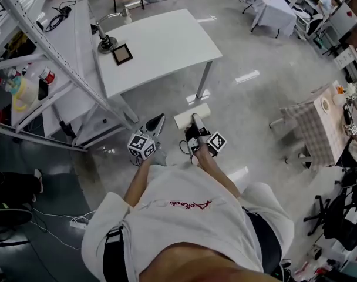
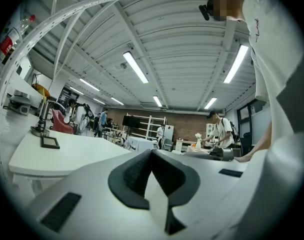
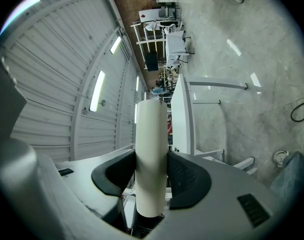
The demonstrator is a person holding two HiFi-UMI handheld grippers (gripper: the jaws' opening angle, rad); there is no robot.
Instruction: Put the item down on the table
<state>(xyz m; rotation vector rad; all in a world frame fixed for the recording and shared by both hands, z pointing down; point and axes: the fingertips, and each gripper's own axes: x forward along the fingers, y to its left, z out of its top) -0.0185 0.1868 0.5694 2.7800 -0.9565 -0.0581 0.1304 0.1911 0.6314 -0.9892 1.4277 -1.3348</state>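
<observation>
My right tool (image 3: 152,170) is clamped on the cream cylinder (image 3: 151,149), with its 2 pads pressing on opposite sides. My left tool (image 2: 152,154) is closed with nothing in it. The cylinder hangs over the floor, just short of the near edge of the white tabletop (image 1: 167,46), and is not yet above it. To do this well, I'd bring the cylinder in over the bare near half of the tabletop, away from the black-framed square (image 1: 122,54) by its left edge. I'd lower it until its side rests flat, then release gently, since I judge a round body may roll. Its long axis lies level, crosswise to the jaws, running roughly along the tabletop's near edge.
</observation>
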